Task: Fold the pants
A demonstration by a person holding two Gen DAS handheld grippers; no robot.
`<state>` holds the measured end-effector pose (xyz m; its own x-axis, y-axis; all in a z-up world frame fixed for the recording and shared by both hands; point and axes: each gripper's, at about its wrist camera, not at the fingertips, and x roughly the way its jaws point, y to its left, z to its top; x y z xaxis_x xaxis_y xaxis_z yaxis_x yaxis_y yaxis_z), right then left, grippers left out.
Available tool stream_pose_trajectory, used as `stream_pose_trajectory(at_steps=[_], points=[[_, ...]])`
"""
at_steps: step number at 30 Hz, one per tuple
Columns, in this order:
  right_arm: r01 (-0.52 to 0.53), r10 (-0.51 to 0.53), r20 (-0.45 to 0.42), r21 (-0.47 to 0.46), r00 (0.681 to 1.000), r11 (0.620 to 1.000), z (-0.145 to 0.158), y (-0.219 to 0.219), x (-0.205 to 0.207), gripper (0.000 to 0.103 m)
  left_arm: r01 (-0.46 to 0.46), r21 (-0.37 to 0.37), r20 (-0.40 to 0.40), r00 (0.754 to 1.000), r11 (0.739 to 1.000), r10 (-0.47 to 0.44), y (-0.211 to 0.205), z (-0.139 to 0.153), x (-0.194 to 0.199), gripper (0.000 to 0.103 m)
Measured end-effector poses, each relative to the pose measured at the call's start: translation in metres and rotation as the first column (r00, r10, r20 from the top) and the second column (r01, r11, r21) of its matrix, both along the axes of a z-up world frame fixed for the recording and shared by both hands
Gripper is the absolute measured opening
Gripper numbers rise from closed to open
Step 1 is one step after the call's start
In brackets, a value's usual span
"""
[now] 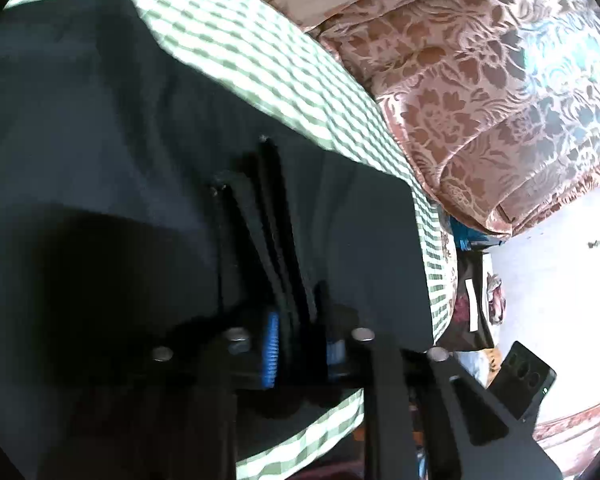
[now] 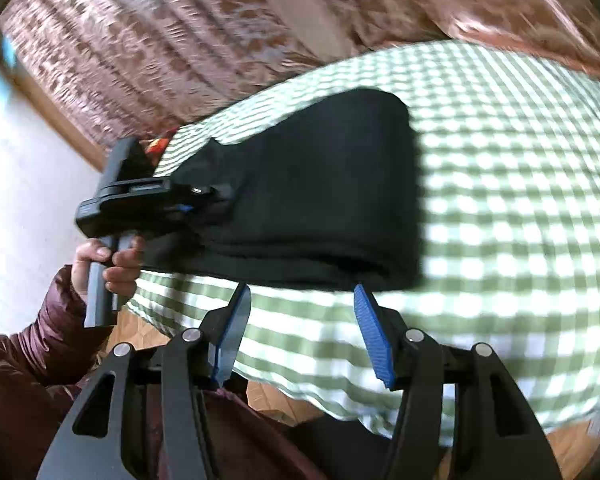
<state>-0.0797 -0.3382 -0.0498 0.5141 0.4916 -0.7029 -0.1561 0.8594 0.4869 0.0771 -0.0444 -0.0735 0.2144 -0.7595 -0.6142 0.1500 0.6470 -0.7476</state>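
Lying folded on the green-checked sheet (image 2: 500, 200), the black pants (image 2: 312, 200) form a thick bundle. The left tool (image 2: 204, 196) is clamped on the pants' left end, dark cloth pinched between its blue pads (image 1: 272, 348). The right tool (image 2: 300, 332) stands open just below the pants' near edge, touching nothing. A hand (image 2: 108, 264) in a maroon sleeve (image 2: 56, 328) holds the left tool's handle.

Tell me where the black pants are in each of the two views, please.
Left wrist view: the pants fill the left and middle, with the left gripper shut on a fold.
Right wrist view: the pants lie folded in the middle, above the open right gripper.
Shared landmark: the green checked sheet under them, also seen here.
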Motion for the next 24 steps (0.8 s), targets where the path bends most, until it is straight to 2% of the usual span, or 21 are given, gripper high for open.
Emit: stream_pose_trajectory(at_steps=[5, 7, 10, 12, 13, 16, 20, 22, 24], points=[[0.008, -0.008, -0.016, 0.034, 1.000, 0.999, -0.015, 0.006, 0.013, 0.053, 0.002, -0.031, 0.137, 0.991, 1.000, 0.002, 0.008, 0.035, -0.008, 0.012], [0.036, -0.036, -0.008, 0.069, 0.999, 0.997, -0.018, 0.005, 0.021, 0.053, 0.010, -0.017, 0.226, 0.974, 1.000, -0.006, 0.015, 0.056, -0.016, 0.011], [0.064, -0.064, -0.005, 0.044, 0.998, 0.997, -0.026, 0.005, 0.030, 0.053, 0.011, 0.024, 0.291, 0.956, 1.000, -0.017, 0.026, 0.066, -0.025, 0.011], [0.056, -0.055, -0.021, 0.041, 0.998, 0.998, -0.034, 0.004, 0.033, 0.053, 0.005, 0.069, 0.294, 0.956, 0.998, -0.025, 0.033, 0.058, -0.030, 0.011], [0.048, -0.047, -0.023, 0.027, 0.999, 0.999, -0.036, 0.005, 0.032, 0.053, 0.000, 0.114, 0.278, 0.960, 0.993, -0.032, 0.035, 0.046, -0.032, 0.011], [0.016, -0.015, -0.046, 0.012, 0.999, 1.000, -0.040, 0.007, 0.029, 0.054, -0.008, 0.181, 0.201, 0.979, 0.983, -0.029, 0.036, 0.009, -0.034, 0.011], [-0.095, 0.092, -0.083, -0.036, 0.992, 0.995, -0.032, 0.011, 0.021, 0.057, -0.030, 0.138, 0.207, 0.978, 0.990, 0.001, 0.039, 0.002, -0.037, 0.011], [-0.148, 0.146, -0.053, -0.038, 0.988, 0.988, -0.013, 0.011, 0.017, 0.057, -0.042, 0.114, 0.216, 0.976, 0.993, 0.016, 0.043, 0.004, -0.038, 0.011], [-0.167, 0.167, 0.005, -0.042, 0.986, 0.985, 0.007, 0.012, 0.019, 0.057, -0.039, 0.121, 0.223, 0.975, 0.992, 0.011, 0.045, 0.004, -0.041, 0.011]])
